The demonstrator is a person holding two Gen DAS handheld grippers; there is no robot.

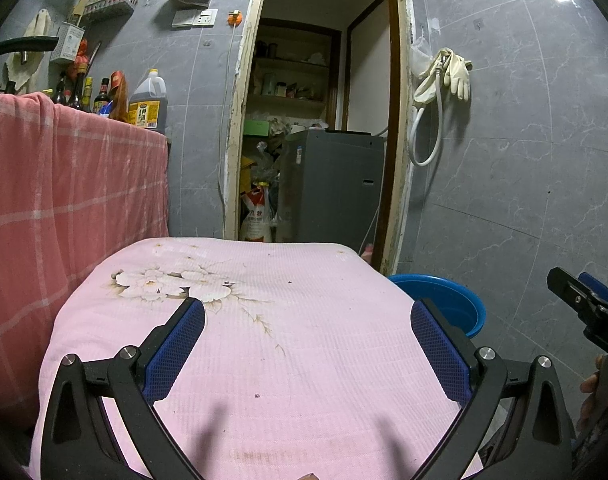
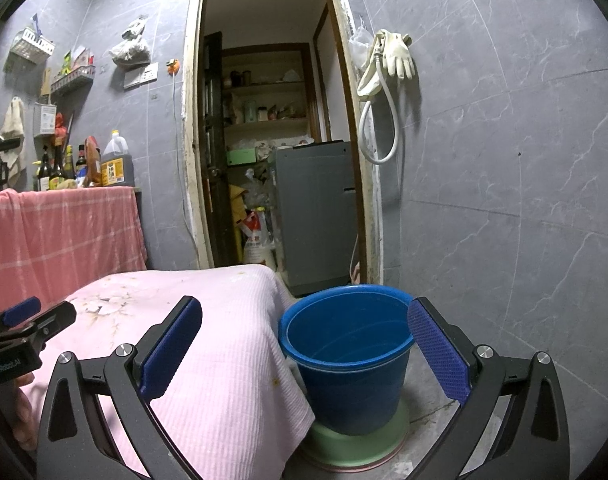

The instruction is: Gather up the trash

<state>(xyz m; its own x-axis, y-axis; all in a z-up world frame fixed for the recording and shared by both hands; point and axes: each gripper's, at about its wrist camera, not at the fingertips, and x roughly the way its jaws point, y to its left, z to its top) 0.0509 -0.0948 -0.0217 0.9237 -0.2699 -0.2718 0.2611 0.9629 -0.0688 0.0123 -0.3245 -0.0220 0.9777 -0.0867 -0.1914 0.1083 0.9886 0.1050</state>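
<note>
1. Left wrist view: the left tongs [image 1: 308, 340] hover spread wide and empty above the pink floral cloth [image 1: 263, 340] covering the worktop.
2. The right tongs [image 2: 305, 344] are likewise released, holding nothing.
3. The blue bucket [image 2: 346, 360] stands on the floor, just beside the cloth's edge, upon a green base [image 2: 356, 446].

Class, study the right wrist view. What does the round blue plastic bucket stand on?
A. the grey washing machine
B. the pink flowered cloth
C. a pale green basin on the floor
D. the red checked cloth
C: the round blue plastic bucket sits inside a pale green basin on the floor, beside the pink flowered cloth, not on it.
</note>
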